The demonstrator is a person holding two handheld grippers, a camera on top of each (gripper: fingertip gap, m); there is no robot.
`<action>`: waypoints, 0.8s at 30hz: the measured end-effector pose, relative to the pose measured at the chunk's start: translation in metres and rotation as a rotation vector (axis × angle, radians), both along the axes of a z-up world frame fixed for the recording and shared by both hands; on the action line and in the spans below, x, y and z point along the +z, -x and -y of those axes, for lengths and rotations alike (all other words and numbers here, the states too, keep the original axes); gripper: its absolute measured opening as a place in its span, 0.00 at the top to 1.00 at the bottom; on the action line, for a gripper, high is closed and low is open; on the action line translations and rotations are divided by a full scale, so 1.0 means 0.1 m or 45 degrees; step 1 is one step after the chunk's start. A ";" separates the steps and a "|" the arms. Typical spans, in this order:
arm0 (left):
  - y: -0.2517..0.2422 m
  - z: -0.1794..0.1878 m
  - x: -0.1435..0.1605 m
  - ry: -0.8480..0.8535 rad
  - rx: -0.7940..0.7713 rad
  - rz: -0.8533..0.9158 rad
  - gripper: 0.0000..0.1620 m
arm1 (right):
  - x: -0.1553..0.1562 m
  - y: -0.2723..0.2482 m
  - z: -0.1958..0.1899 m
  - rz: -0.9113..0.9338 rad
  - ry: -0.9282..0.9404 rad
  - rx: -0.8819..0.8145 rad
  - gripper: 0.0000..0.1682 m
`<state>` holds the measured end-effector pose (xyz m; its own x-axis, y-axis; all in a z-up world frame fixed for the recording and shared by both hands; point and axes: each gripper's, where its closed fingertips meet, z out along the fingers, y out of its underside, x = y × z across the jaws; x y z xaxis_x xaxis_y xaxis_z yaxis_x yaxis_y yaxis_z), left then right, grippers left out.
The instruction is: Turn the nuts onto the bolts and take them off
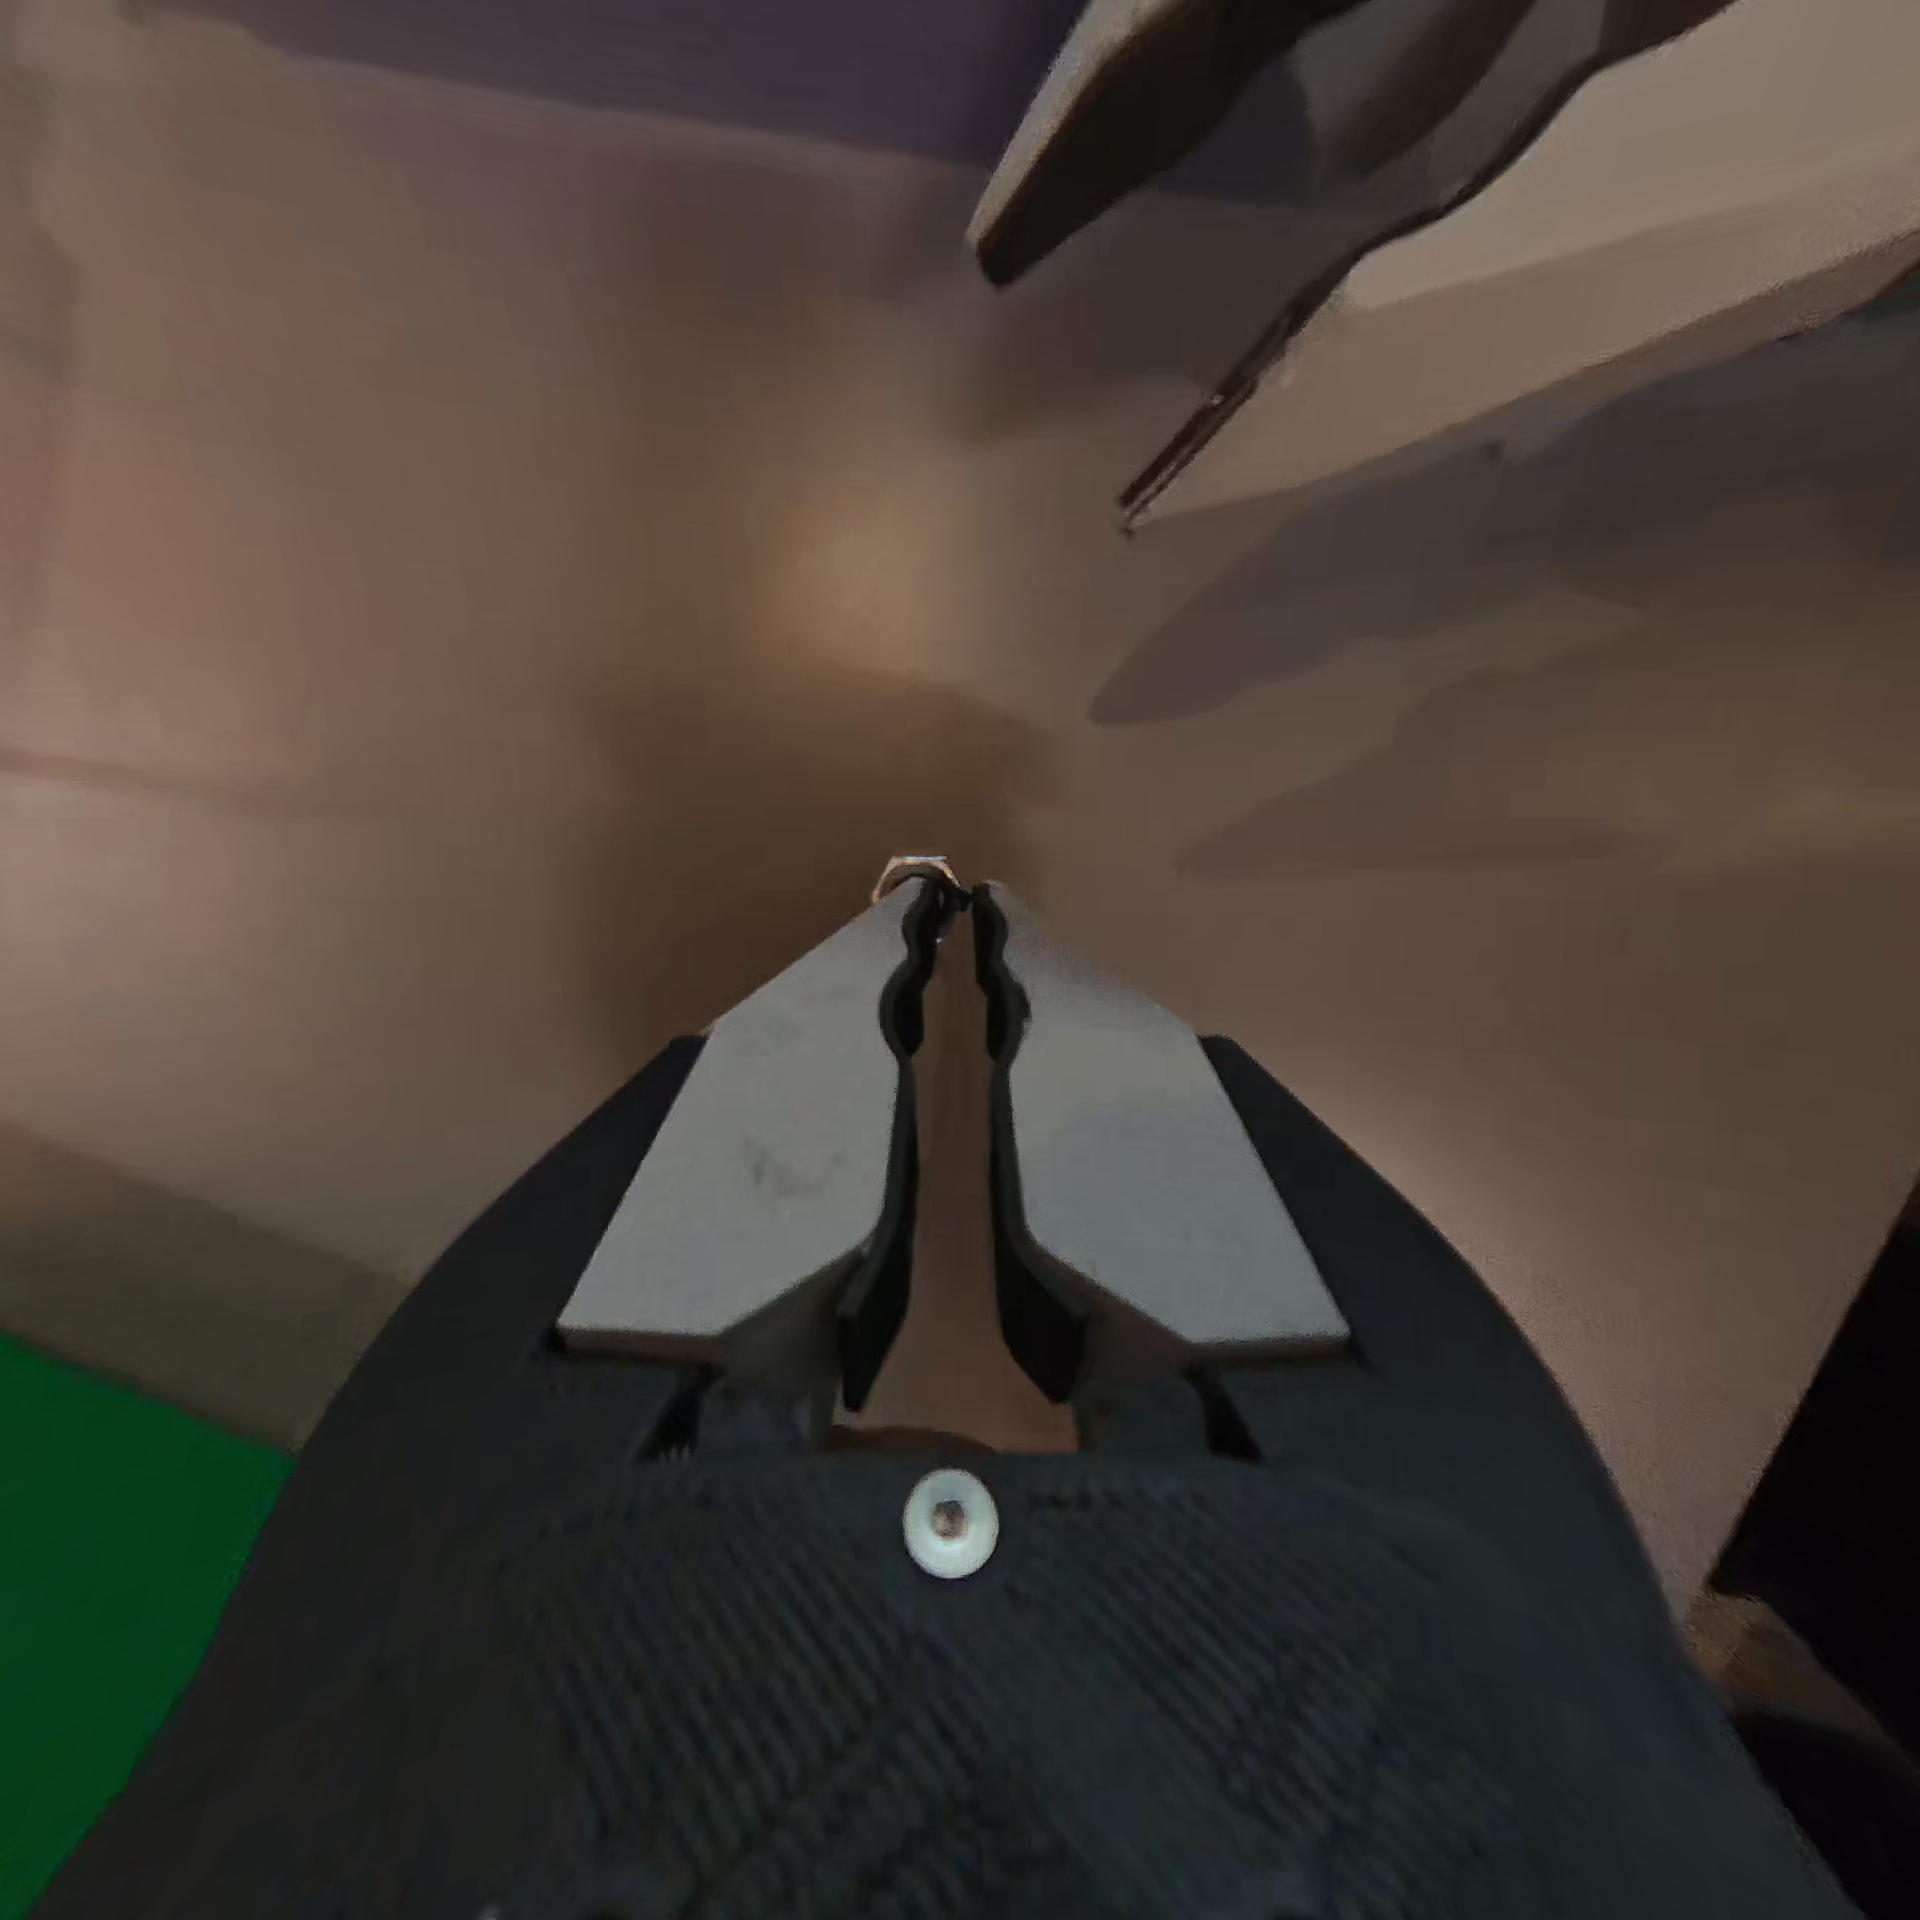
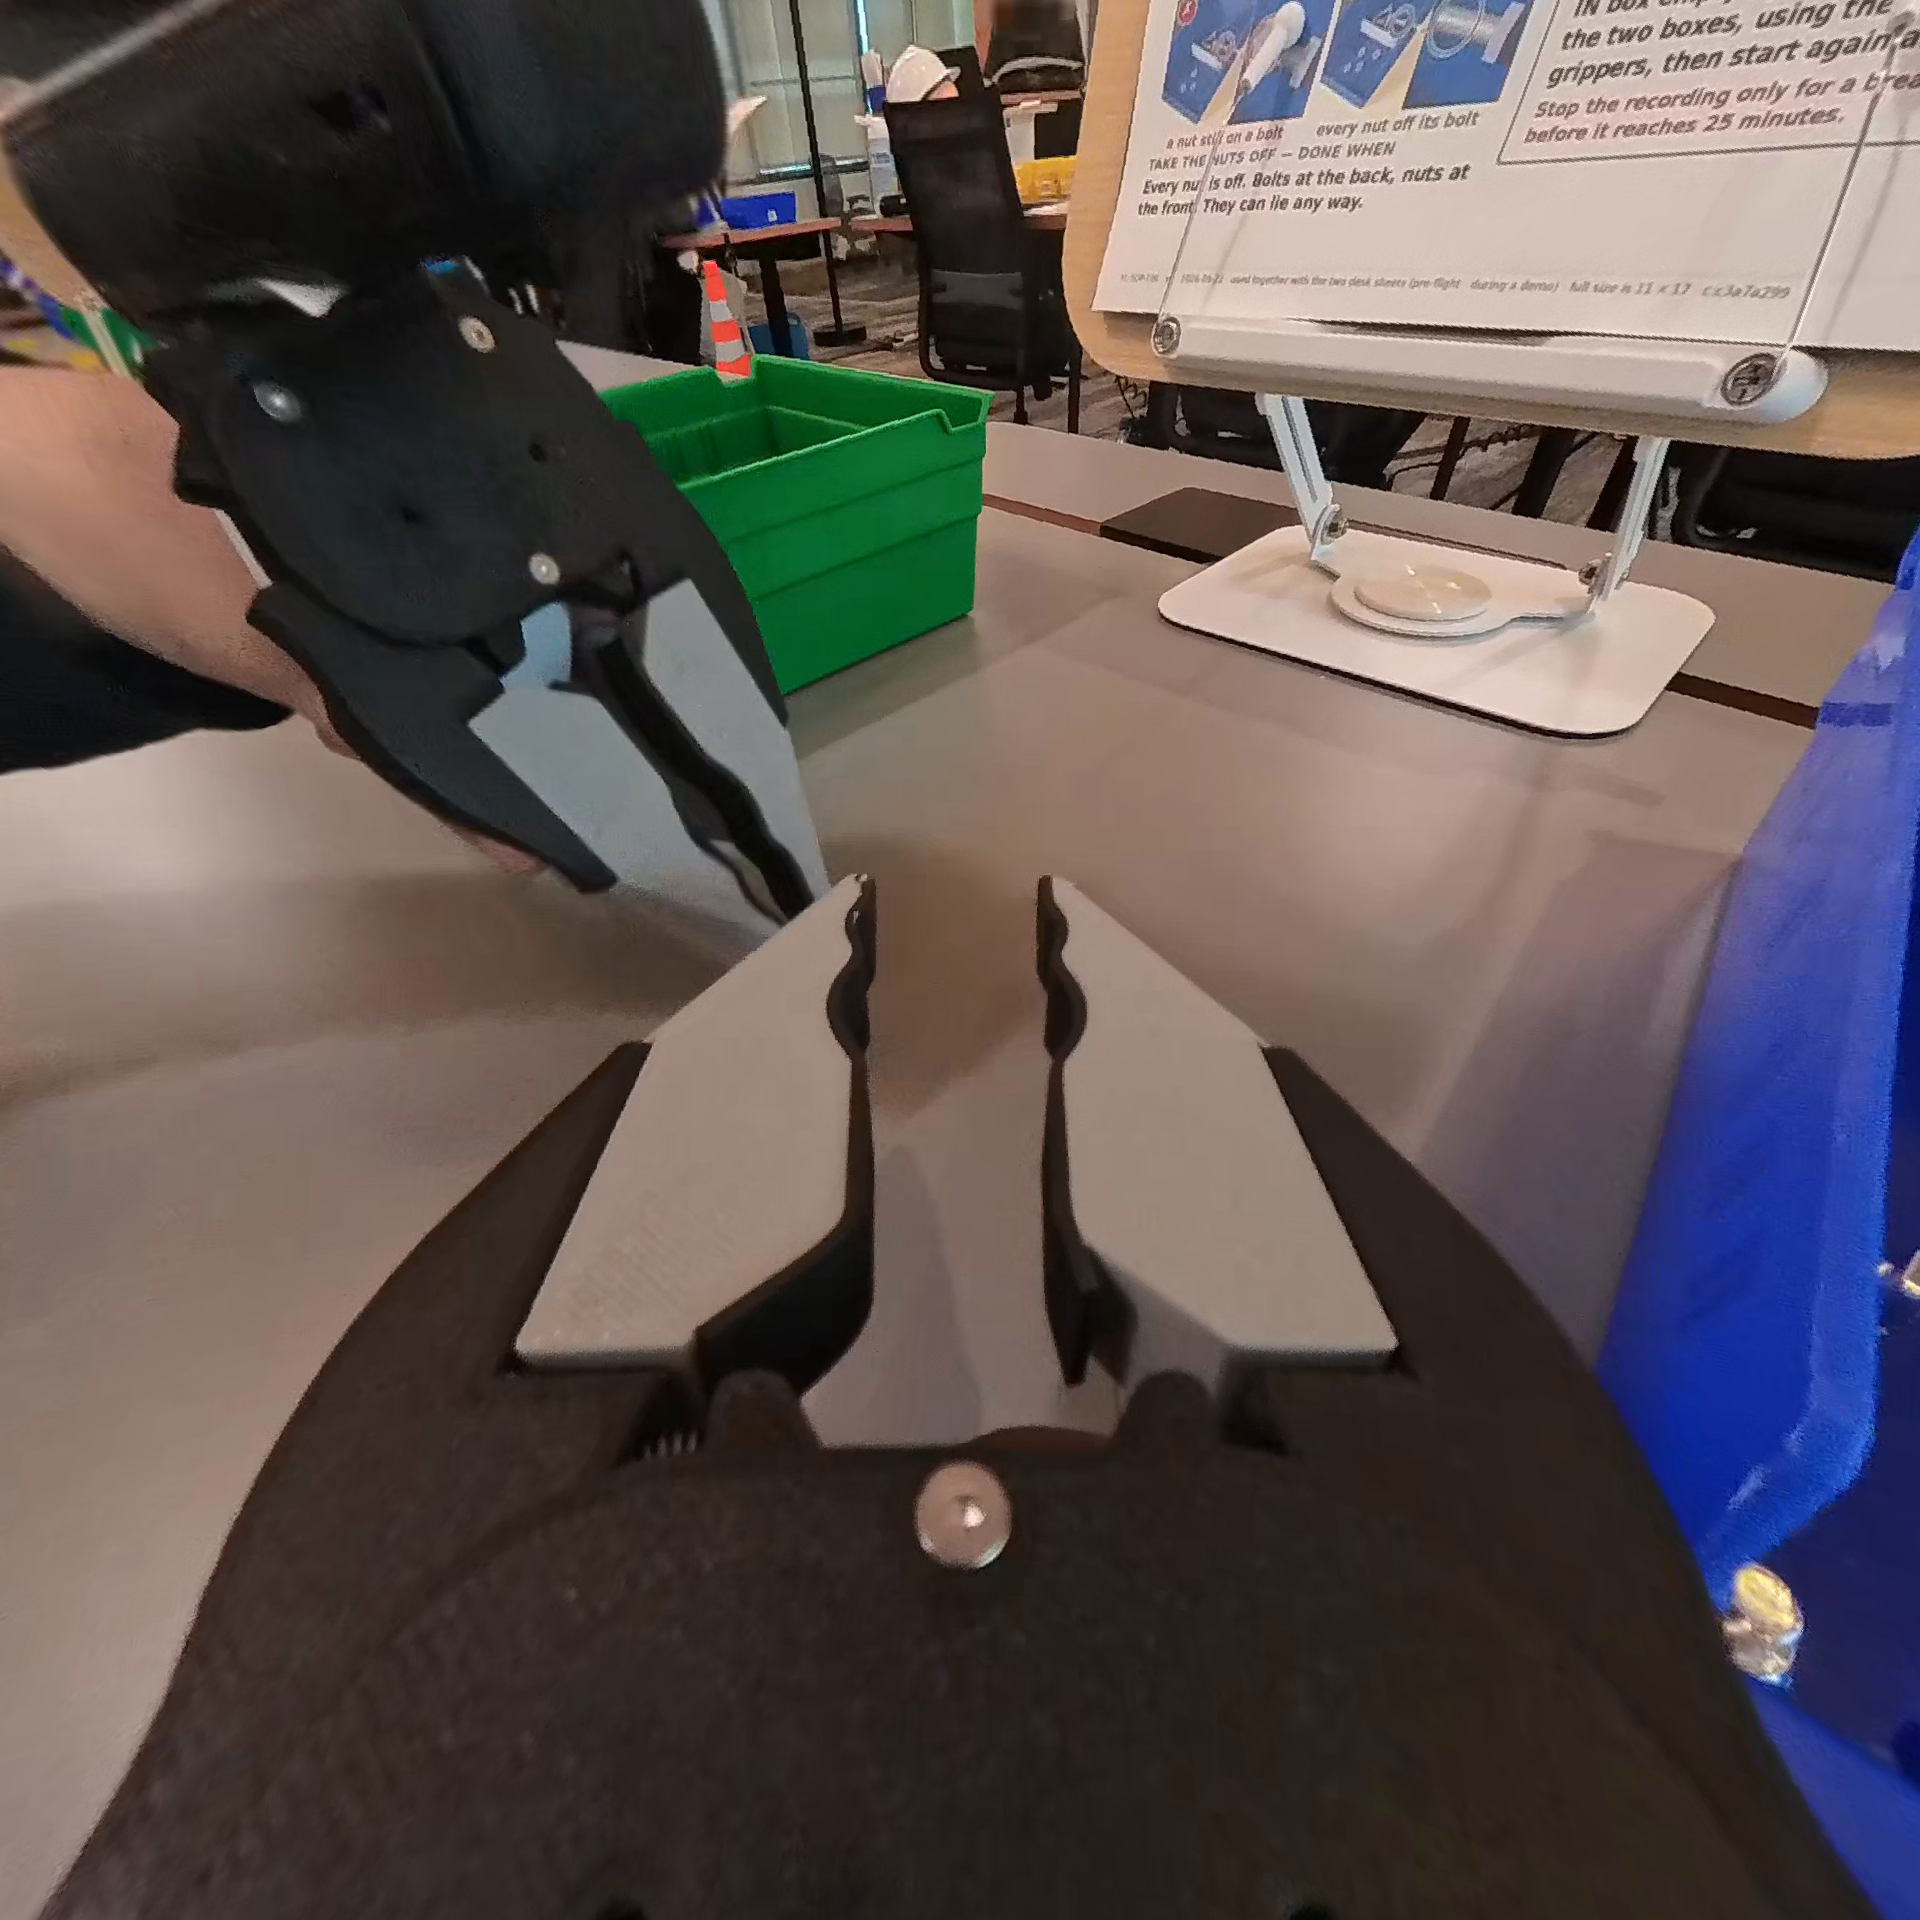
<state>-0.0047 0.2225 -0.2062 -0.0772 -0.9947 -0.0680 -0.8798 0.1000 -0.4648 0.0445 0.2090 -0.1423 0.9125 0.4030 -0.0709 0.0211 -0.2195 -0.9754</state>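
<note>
I am looking down my left gripper (image 1: 954, 902) at bare tabletop (image 1: 416, 623), and its fingertips are pinching a small silver nut (image 1: 914, 871) at the centre of the frame. The nut is tiny and partly hidden by the tips, so I cannot tell which way its hole is facing. Tabletop is lying clear all around the tips; a green corner is showing at lower left, and the right gripper's blurred fingers are crossing the upper right.

The right wrist view is giving me what the left cannot. My right gripper (image 2: 956, 894) is standing with its fingers apart and nothing between them, hovering above the grey table (image 2: 1247, 831). The left gripper is coming in from the upper left, a hand (image 2: 125, 540) around it, its tips just beside my right gripper's left tip; the nut is hidden there. A green bin (image 2: 831, 520) is sitting behind it, a white document stand (image 2: 1434, 623) at upper right. A blue bin (image 2: 1766, 1039) is crowding the right edge, with a bolt (image 2: 1761, 1631) glinting at its lower rim.
</note>
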 end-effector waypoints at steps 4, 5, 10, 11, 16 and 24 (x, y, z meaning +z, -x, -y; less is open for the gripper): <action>0.02 0.05 -0.07 0.012 0.000 -0.007 0.81 | 0.02 0.00 0.01 -0.023 -0.003 0.008 0.84; 0.04 0.07 -0.02 0.023 -0.002 0.014 0.79 | 0.03 0.00 0.01 -0.028 -0.006 0.012 0.84; 0.29 0.35 0.54 0.183 -0.037 0.308 0.79 | 0.09 0.01 0.04 -0.042 -0.033 0.018 0.84; 0.39 0.38 0.62 0.202 -0.031 0.367 0.79 | 0.10 0.00 0.04 -0.043 -0.043 0.014 0.84; 1.16 0.17 0.73 0.049 0.077 0.440 0.76 | 0.19 -0.01 0.08 -0.046 -0.110 0.006 0.84; 2.19 -0.45 0.33 -0.136 0.251 0.270 0.71 | 0.15 0.04 0.00 0.034 -0.159 0.024 0.84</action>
